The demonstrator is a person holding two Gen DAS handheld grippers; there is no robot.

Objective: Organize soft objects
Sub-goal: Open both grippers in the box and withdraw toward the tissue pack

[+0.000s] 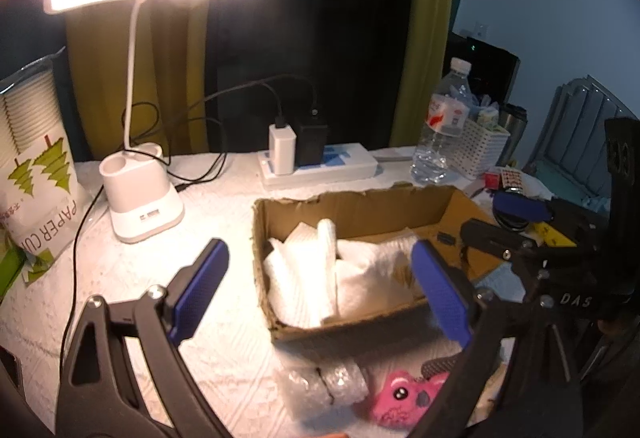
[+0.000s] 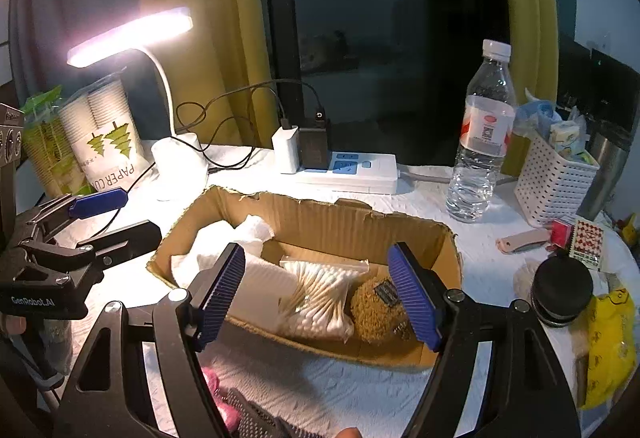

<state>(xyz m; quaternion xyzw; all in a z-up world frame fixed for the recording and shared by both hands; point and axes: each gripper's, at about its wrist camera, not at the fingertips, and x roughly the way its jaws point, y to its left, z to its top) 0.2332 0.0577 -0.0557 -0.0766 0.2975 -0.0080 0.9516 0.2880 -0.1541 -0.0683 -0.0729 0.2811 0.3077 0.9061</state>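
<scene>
A cardboard box point(image 1: 360, 204) point(image 2: 320, 216) sits mid-table. It holds white tissues point(image 1: 320, 270) point(image 2: 224, 238), a bag of cotton swabs point(image 2: 320, 294) and a brown plush point(image 2: 376, 308). My left gripper point(image 1: 320, 278) is open and empty, its jaws wide, just in front of the box; it also shows in the right wrist view point(image 2: 116, 216). My right gripper point(image 2: 316, 292) is open and empty at the box's near edge; it also shows in the left wrist view point(image 1: 504, 218). A pink plush point(image 1: 404, 398) point(image 2: 216, 390) and a bubble-wrap piece point(image 1: 324, 386) lie on the table before the box.
A lit desk lamp point(image 1: 140, 214) point(image 2: 176, 162), a paper-cup pack point(image 1: 36, 174) point(image 2: 100, 142), a power strip point(image 1: 320, 162) point(image 2: 348, 168), a water bottle point(image 1: 444, 126) point(image 2: 480, 142), a white basket point(image 2: 556, 178), a black jar point(image 2: 560, 290) and a yellow bag point(image 2: 608, 350) surround the box.
</scene>
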